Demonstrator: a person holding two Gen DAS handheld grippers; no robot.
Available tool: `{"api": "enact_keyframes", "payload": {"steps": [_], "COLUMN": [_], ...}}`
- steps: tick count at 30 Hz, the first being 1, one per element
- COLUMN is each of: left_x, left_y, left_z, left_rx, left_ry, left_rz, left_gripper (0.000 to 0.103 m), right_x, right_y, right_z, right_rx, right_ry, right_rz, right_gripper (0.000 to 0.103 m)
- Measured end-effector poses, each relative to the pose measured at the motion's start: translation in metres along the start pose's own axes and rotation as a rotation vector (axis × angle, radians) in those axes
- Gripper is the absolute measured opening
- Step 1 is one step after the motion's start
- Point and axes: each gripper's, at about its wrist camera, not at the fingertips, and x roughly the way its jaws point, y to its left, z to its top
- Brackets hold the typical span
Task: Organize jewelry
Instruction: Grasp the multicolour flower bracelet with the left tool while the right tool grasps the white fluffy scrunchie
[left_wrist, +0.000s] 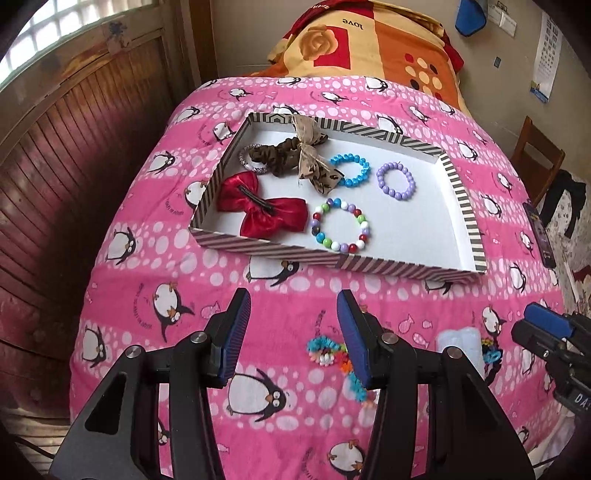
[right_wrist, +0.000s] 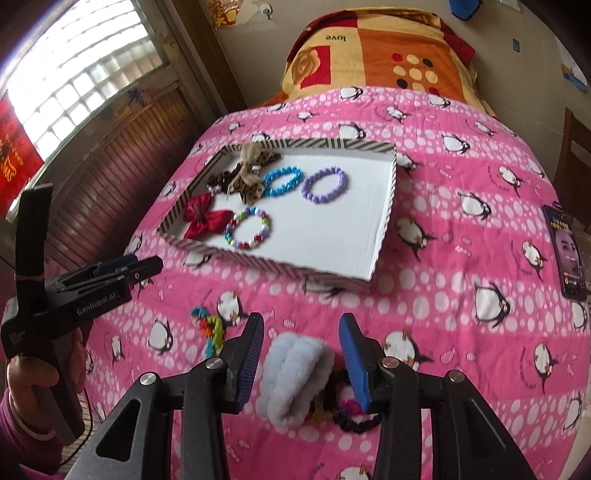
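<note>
A striped shallow box (left_wrist: 463, 199) (right_wrist: 388, 218) lies on the pink penguin bedspread. It holds a red bow (left_wrist: 262, 206) (right_wrist: 205, 216), a brown scrunchie with a tan bow (left_wrist: 295, 155) (right_wrist: 245, 177), a blue bead bracelet (left_wrist: 351, 170) (right_wrist: 282, 181), a purple one (left_wrist: 395, 181) (right_wrist: 325, 184) and a multicolour one (left_wrist: 341, 230) (right_wrist: 249, 229). My left gripper (left_wrist: 293, 332) is open above the bedspread, a colourful scrunchie (left_wrist: 332, 350) (right_wrist: 212, 328) beside its right finger. My right gripper (right_wrist: 301, 354) is open around a fluffy white scrunchie (right_wrist: 295, 376), with a dark and pink scrunchie (right_wrist: 351, 410) under the right finger.
A phone (right_wrist: 567, 251) (left_wrist: 539, 236) lies on the bed's right side. An orange patterned blanket (left_wrist: 369, 40) is folded at the head. A wooden panelled wall (left_wrist: 74, 166) runs along the left, and a wooden chair (left_wrist: 535, 155) stands at the right.
</note>
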Motion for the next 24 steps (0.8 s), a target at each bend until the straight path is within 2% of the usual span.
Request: {"api": "enact_keyframes", "payload": {"steps": [7, 12, 14, 15, 24], "left_x": [-0.001, 0.007, 0.013, 0.015, 0.036], "left_y": [0.001, 0.017, 0.024, 0.028, 0.038], "left_z": [-0.007, -0.014, -0.017, -0.018, -0.035], "left_rx": [-0.001, -0.064, -0.095, -0.112, -0.187], "left_ry": [0.010, 0.073, 0.106, 0.120, 0.227], "left_rz": [0.000, -0.092, -0.132, -0.149, -0.235], "left_gripper": [0.048, 0.048, 0.057, 0.057, 0.060], "right_x": [0.003, 0.010, 0.014, 0.017, 0.040], "right_y": [0.000, -0.001, 0.000, 0.000, 0.004], "right_z": [-0.015, -0.024, -0.027, -0.029, -0.036], "right_rx": [-0.004, 0.007, 0.003, -0.001, -0.020], "right_ry": [0.031, 0.061, 0.077, 0.086, 0.149], "right_rz": [-0.002, -0.003, -0.006, -0.006, -0.001], "right_gripper": [0.041, 0.041, 0.041, 0.041, 0.041]}}
